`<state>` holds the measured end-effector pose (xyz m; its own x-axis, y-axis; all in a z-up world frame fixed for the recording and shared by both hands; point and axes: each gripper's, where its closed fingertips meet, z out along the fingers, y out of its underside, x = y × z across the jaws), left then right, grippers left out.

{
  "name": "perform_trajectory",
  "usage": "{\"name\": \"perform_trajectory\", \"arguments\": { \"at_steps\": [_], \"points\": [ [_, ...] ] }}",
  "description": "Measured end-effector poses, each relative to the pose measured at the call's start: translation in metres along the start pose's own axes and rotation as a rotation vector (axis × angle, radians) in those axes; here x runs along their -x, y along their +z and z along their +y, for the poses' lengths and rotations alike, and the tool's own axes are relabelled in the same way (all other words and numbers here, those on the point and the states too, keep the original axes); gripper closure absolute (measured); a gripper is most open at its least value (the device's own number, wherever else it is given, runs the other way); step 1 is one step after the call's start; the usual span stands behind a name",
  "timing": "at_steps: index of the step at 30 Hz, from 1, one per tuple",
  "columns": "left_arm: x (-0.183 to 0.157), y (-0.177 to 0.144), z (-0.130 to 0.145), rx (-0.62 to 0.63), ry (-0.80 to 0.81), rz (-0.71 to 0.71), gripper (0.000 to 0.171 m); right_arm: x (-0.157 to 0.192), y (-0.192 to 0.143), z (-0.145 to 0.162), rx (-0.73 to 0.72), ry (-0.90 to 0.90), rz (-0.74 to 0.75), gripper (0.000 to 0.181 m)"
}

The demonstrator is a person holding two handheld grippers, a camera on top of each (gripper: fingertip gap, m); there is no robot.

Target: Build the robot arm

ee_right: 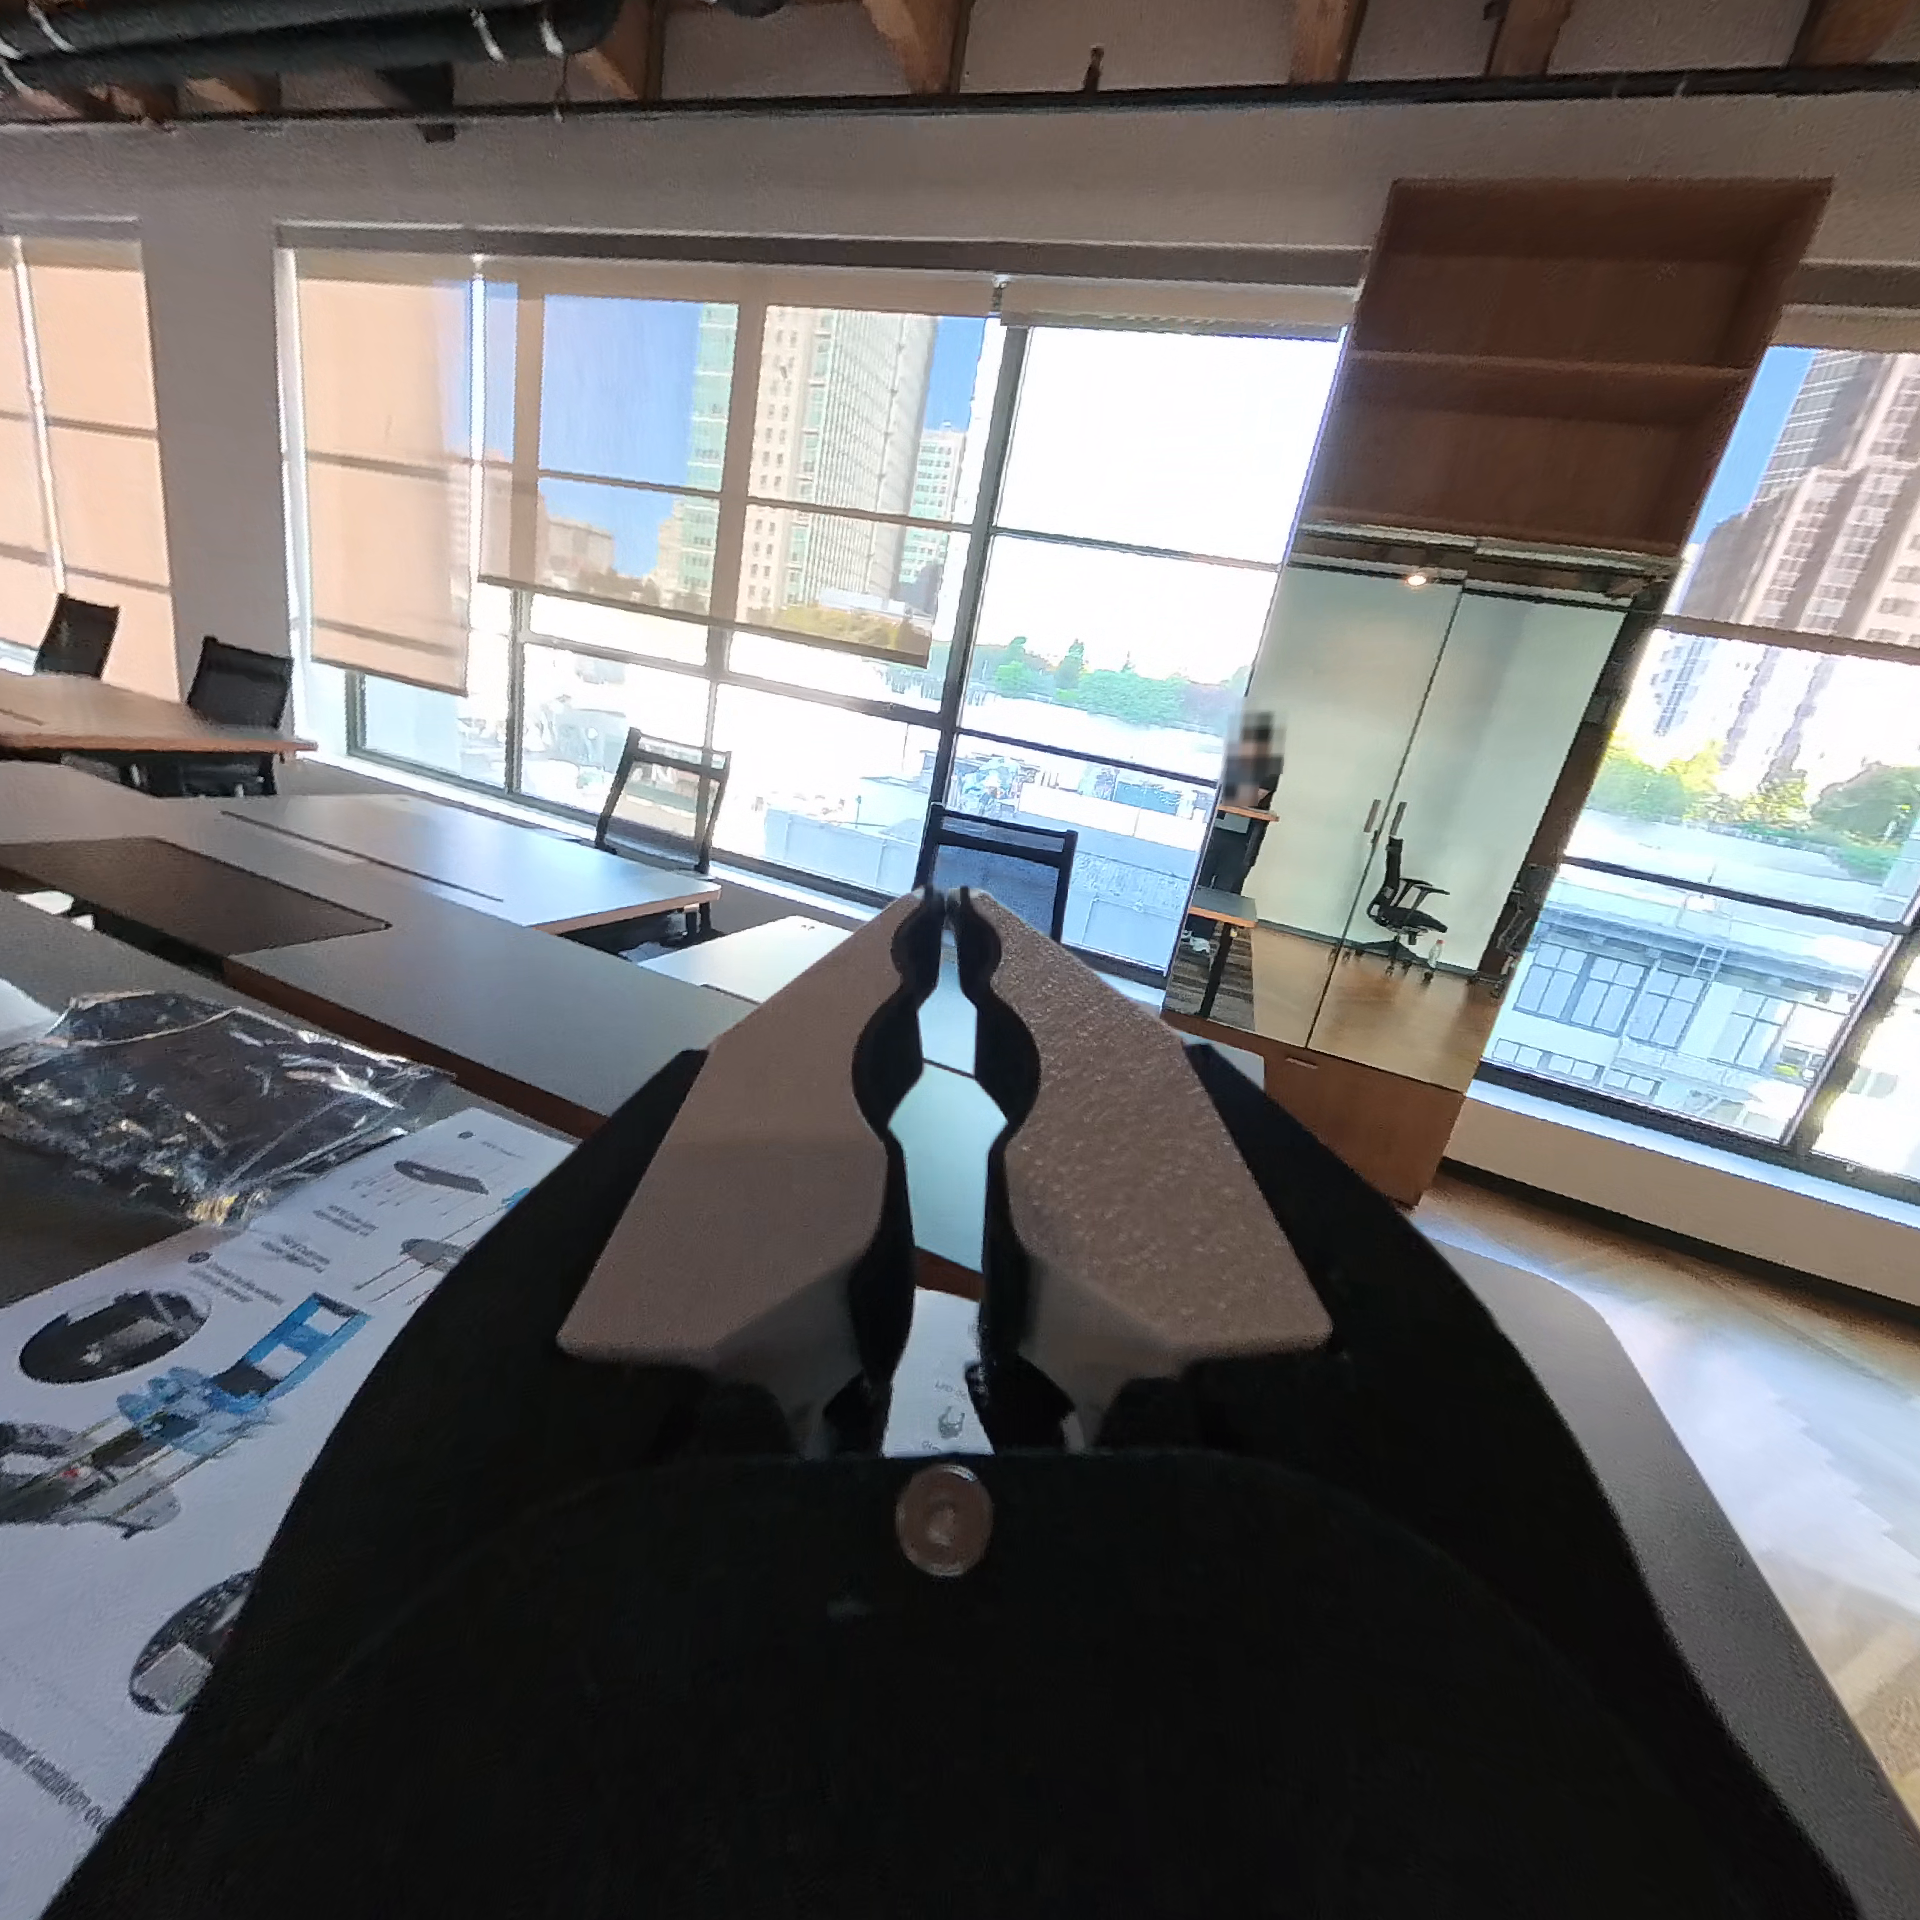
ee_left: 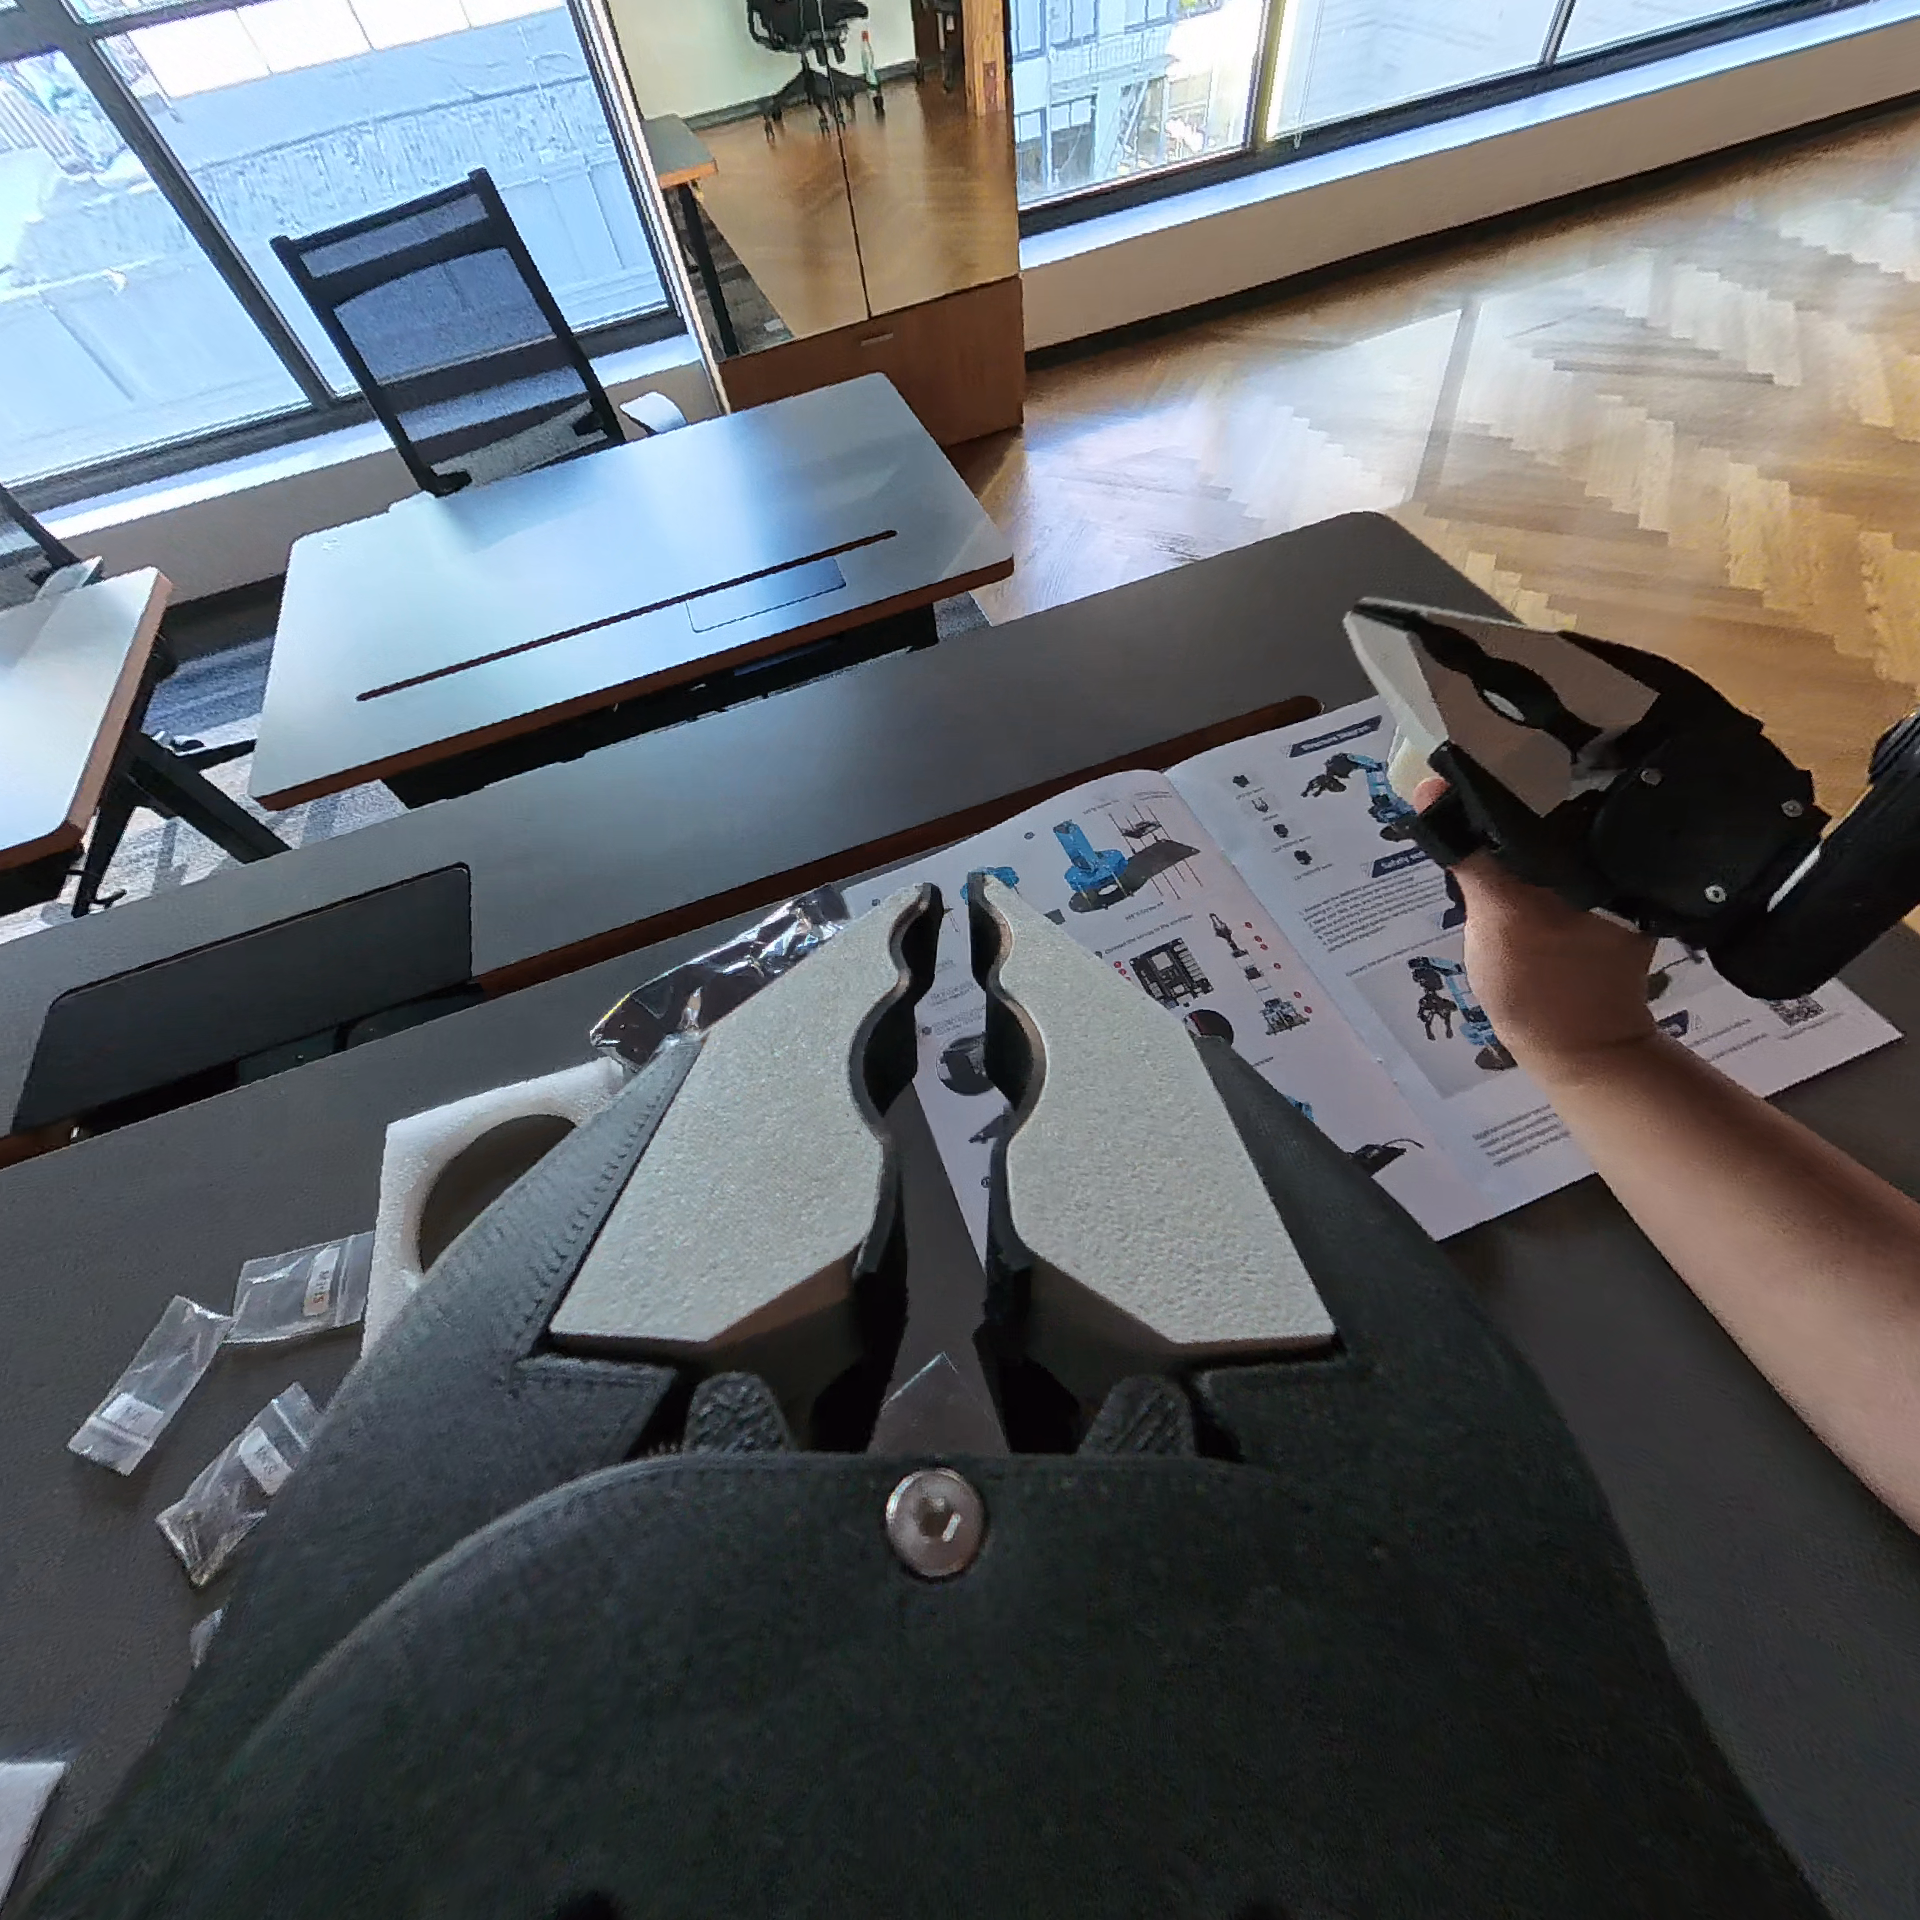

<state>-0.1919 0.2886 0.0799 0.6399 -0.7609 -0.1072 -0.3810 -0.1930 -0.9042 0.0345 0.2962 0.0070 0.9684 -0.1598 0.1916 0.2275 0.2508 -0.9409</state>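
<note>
Both grippers carry nothing: the left gripper [ee_left: 954,896] hangs low over the open booklet [ee_left: 1299,966] on the bench [ee_left: 727,748], tips nearly pressed together; the right gripper [ee_right: 948,902] is raised and aims at the windows, tips likewise almost meeting. One low sweep could crease a page — or scatter the small plastic bags [ee_left: 208,1392] beside the foam block [ee_left: 436,1164].

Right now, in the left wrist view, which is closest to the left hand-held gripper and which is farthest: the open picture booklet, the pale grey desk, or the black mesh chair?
1. Open picture booklet, on the dark table right under the left hand-held gripper, spreading right.
2. Pale grey desk, beyond the table.
3. Black mesh chair, behind that desk by the window, upper left.
</note>
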Motion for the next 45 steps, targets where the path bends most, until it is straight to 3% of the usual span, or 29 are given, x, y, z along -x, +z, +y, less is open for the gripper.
{"name": "perform_trajectory", "arguments": {
  "at_steps": [12, 16, 18, 20, 22, 26, 28, 31, 34, 36, 39, 40, 42, 45],
  "points": [
    [0.015, 0.010, 0.001, -0.012, -0.038, 0.040, 0.170, 0.002, 0.006, 0.009, 0.025, 0.002, -0.023, 0.181],
    [-0.019, 0.016, -0.004, -0.048, -0.082, 0.219, 0.169, -0.002, 0.007, 0.013, 0.041, 0.020, -0.019, 0.181],
    [-0.042, 0.001, -0.007, -0.086, -0.121, 0.302, 0.168, -0.002, 0.007, 0.015, 0.048, 0.001, -0.021, 0.181],
    [-0.067, -0.034, -0.006, -0.162, -0.173, 0.384, 0.166, 0.003, 0.006, 0.017, 0.057, -0.051, -0.032, 0.181],
    [-0.087, -0.082, 0.016, -0.246, -0.203, 0.434, 0.171, 0.011, 0.004, 0.015, 0.047, -0.099, -0.050, 0.181],
    [-0.081, -0.185, 0.125, -0.203, -0.201, 0.381, 0.170, 0.044, 0.000, -0.001, 0.025, -0.210, -0.129, 0.181],
    [-0.045, -0.244, 0.201, -0.077, -0.146, 0.197, 0.169, 0.078, -0.010, -0.022, 0.026, -0.320, -0.200, 0.180],
    [0.024, -0.361, 0.304, 0.079, -0.140, -0.103, 0.166, 0.142, -0.057, -0.064, 0.035, -0.357, -0.293, 0.180],
    [0.080, -0.476, 0.394, 0.164, -0.302, -0.282, 0.158, 0.222, -0.115, -0.113, 0.006, -0.290, -0.366, 0.179],
    [0.121, -0.538, 0.440, 0.138, -0.386, -0.375, 0.166, 0.267, -0.140, -0.133, 0.004, -0.250, -0.304, 0.179],
    [0.180, -0.600, 0.464, 0.025, -0.497, -0.368, 0.167, 0.331, -0.146, -0.161, -0.146, -0.029, -0.143, 0.181],
    [0.198, -0.613, 0.462, -0.014, -0.496, -0.339, 0.167, 0.367, -0.140, -0.168, -0.184, 0.031, -0.198, 0.181],
    [0.242, -0.634, 0.459, -0.041, -0.445, -0.327, 0.165, 0.441, -0.122, -0.170, -0.106, -0.004, -0.350, 0.181],
    [0.304, -0.640, 0.456, -0.011, -0.349, -0.291, 0.164, 0.516, -0.114, -0.187, -0.043, -0.104, -0.451, 0.179]
  ]
}}
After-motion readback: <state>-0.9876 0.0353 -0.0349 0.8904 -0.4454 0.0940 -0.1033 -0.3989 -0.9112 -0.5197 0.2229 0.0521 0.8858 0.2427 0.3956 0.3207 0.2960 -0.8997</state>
